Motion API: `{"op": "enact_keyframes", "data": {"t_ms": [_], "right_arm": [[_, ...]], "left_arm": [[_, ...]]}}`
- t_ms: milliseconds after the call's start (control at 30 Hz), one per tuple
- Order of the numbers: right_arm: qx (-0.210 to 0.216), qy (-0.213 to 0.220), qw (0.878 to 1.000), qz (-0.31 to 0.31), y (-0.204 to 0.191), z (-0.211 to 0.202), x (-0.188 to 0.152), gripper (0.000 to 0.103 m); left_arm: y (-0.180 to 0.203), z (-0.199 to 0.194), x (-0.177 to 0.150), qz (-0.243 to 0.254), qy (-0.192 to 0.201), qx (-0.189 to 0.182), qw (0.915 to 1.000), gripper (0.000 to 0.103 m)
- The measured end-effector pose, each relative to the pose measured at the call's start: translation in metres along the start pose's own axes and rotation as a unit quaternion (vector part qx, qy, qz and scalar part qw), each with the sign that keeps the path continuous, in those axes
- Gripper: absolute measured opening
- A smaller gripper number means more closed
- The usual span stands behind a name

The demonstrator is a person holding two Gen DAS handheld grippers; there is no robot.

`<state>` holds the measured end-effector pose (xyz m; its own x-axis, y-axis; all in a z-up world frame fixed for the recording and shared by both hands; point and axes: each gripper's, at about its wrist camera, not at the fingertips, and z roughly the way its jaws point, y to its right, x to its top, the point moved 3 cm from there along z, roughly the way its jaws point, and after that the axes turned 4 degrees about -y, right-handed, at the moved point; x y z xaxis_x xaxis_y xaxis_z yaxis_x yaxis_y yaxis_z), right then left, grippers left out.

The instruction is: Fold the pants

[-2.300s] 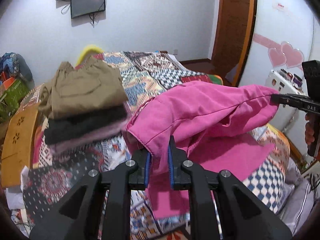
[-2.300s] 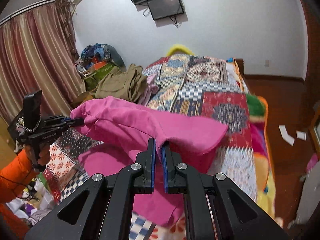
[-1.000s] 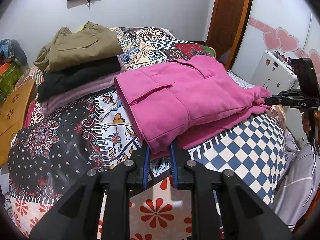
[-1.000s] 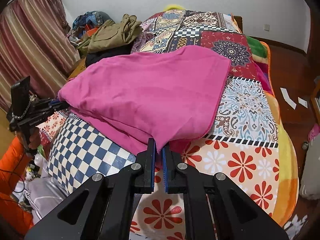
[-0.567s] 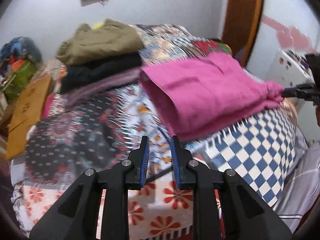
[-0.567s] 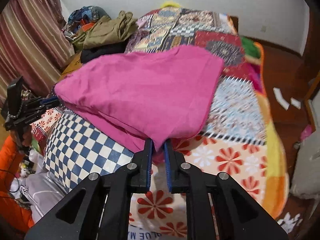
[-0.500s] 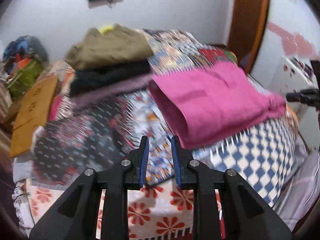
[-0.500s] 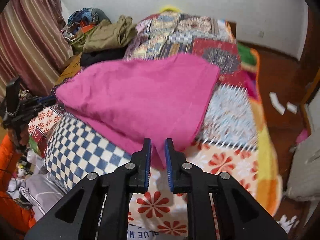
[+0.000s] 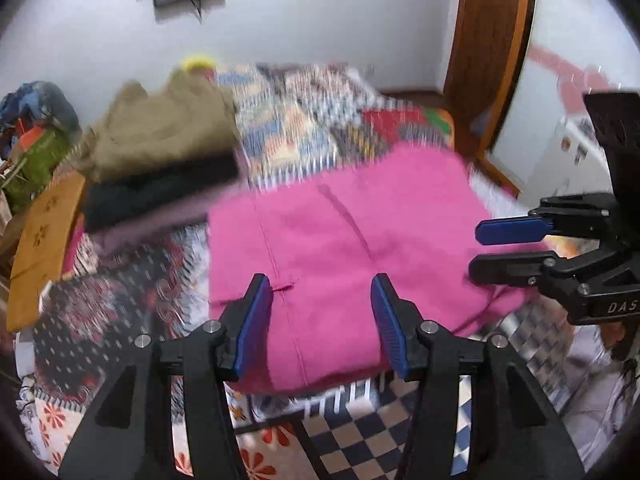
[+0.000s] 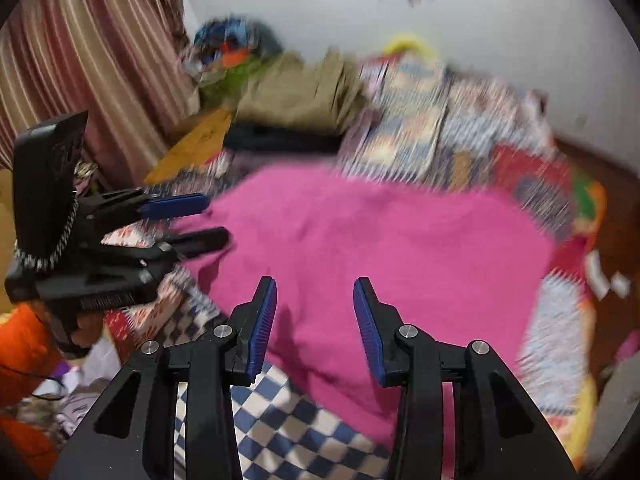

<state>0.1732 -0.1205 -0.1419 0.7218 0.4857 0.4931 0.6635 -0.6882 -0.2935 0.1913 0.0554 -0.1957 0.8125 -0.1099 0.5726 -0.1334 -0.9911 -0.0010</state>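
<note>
The pink pants [image 9: 340, 240] lie folded in a flat bundle on the patchwork quilt [image 9: 300, 128], near the bed's front edge. My left gripper [image 9: 319, 284] hovers over their near edge, its jaws opening, and the blue pads touch no cloth. In the right wrist view the same pants [image 10: 380, 240] spread out ahead of my right gripper [image 10: 315, 282], whose jaws are also opening with nothing gripped. Each gripper shows in the other's view: the right gripper [image 9: 476, 252] at the pants' right end, the left gripper [image 10: 216, 219] at their left end. The frames are motion-blurred.
A stack of folded clothes [image 9: 160, 136], olive over black, sits at the back left of the bed. A wooden board [image 9: 40, 240] leans beside it. A door [image 9: 488, 60] stands at the far right, a striped curtain [image 10: 80, 60] on the left, and an orange sleeve [image 10: 24, 340] low left.
Both grippers, earlier shut on the pants' near edge, have let go and spread their jaws. The pants, lowered onto the bed, now lie folded there, and both grippers have shifted sideways.
</note>
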Motion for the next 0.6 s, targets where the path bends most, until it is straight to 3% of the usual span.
{"op": "enact_keyframes", "data": {"t_ms": [67, 200, 300, 367, 500, 600], "right_arm": [[-0.007, -0.023, 1.0, 0.004, 0.009, 0.01, -0.013, 0.037], [-0.005, -0.031, 0.999, 0.043, 0.034, 0.004, -0.034, 0.037], [-0.028, -0.03, 0.997, 0.064, 0.051, -0.005, -0.049, 0.045], [-0.055, -0.038, 0.995, 0.07, 0.062, -0.009, -0.061, 0.045], [-0.067, -0.036, 0.992, 0.106, 0.087, -0.024, -0.074, 0.045], [-0.138, -0.034, 0.987, 0.077, 0.088, -0.038, -0.07, 0.045]], "left_arm": [[-0.003, 0.017, -0.013, 0.004, -0.032, -0.001, 0.9995, 0.053], [-0.014, 0.021, -0.027, -0.018, -0.037, -0.025, 0.9988, 0.057], [-0.014, 0.019, -0.032, -0.004, -0.031, -0.005, 0.9995, 0.063], [-0.014, 0.02, -0.036, 0.007, -0.024, 0.023, 0.9994, 0.077], [-0.031, 0.026, -0.042, -0.042, -0.038, -0.019, 0.9982, 0.077], [-0.036, 0.026, -0.039, -0.056, -0.045, -0.022, 0.9972, 0.077]]}}
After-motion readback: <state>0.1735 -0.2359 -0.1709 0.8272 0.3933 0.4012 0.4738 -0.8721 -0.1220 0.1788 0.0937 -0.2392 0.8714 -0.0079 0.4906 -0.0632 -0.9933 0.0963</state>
